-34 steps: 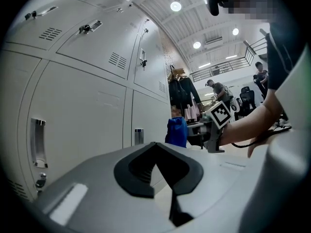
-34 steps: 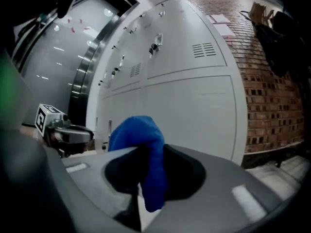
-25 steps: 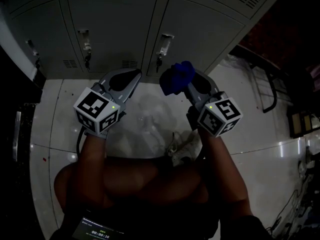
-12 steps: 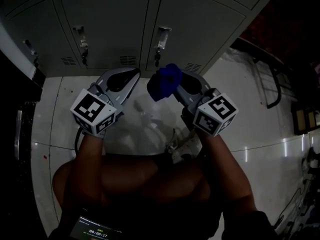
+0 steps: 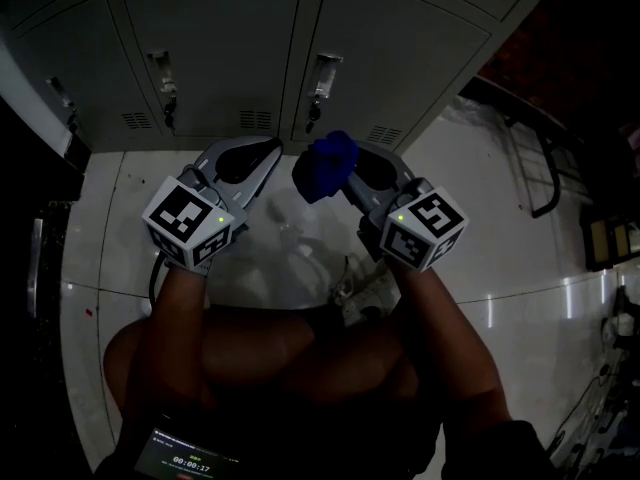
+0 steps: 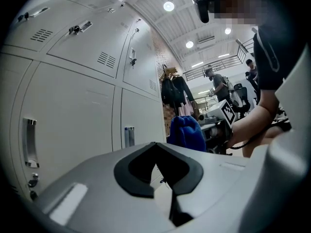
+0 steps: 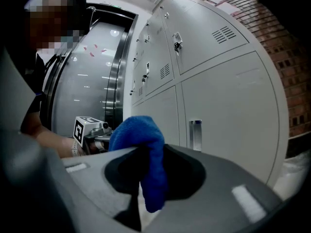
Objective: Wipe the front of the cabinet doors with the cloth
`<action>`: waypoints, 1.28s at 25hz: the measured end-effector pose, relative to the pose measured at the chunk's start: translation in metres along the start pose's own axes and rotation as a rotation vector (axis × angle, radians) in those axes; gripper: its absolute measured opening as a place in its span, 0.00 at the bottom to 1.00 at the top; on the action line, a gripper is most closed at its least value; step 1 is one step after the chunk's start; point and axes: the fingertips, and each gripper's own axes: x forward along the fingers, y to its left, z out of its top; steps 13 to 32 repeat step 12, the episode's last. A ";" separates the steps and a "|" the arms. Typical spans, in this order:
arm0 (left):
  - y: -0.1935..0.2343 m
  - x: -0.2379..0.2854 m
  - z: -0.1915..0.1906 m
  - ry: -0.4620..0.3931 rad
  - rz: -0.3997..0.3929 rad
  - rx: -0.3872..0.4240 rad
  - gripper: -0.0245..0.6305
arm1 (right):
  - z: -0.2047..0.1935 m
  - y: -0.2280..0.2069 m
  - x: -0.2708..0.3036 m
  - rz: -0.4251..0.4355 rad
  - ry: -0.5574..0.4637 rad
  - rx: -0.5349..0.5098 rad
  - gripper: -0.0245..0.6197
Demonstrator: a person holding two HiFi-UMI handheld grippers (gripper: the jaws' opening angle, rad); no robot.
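Shift since a second back: leftward drift of right gripper [image 5: 347,173] and cloth [image 5: 322,165], now closer to left gripper [image 5: 268,154]; next to nothing over the last half second.
Right fingers: clamped on the blue cloth, bunch sticking up past the tips, a tail hanging down between the pads.
Left fingers: closed tip to tip, nothing between them.
Cloth position: in the air, just short of the cabinet doors [image 5: 215,38]; in head view roughly below the seam between two lower doors. Contact with the metal: none visible.
Grippers: side by side, near each other but apart, both pointed at the doors; left marker cube [image 5: 190,223] and right marker cube [image 5: 423,230] toward the head camera, a green light lit on each.
Cabinet: grey metal lockers, vent slots [image 5: 257,120] low on the doors, latch handle [image 5: 322,74] on the right-hand door, second latch handle [image 5: 162,71] on the left-hand one.
Floor [image 5: 500,218]: glossy white tiles, glare streaks at the right.
Right edge of head view: dark tube frame [image 5: 541,183] on the floor, well apart from both grippers.
Left gripper view, background: coats [image 6: 172,93] hung past the lockers, people [image 6: 214,84] standing further off, ceiling lights [image 6: 168,6] on.
Right gripper view, background: shiny metal panel [image 7: 95,72] beside the lockers.
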 end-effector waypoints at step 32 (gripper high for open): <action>-0.004 0.002 -0.004 0.003 -0.014 0.004 0.04 | -0.006 0.006 0.003 0.024 0.012 -0.011 0.16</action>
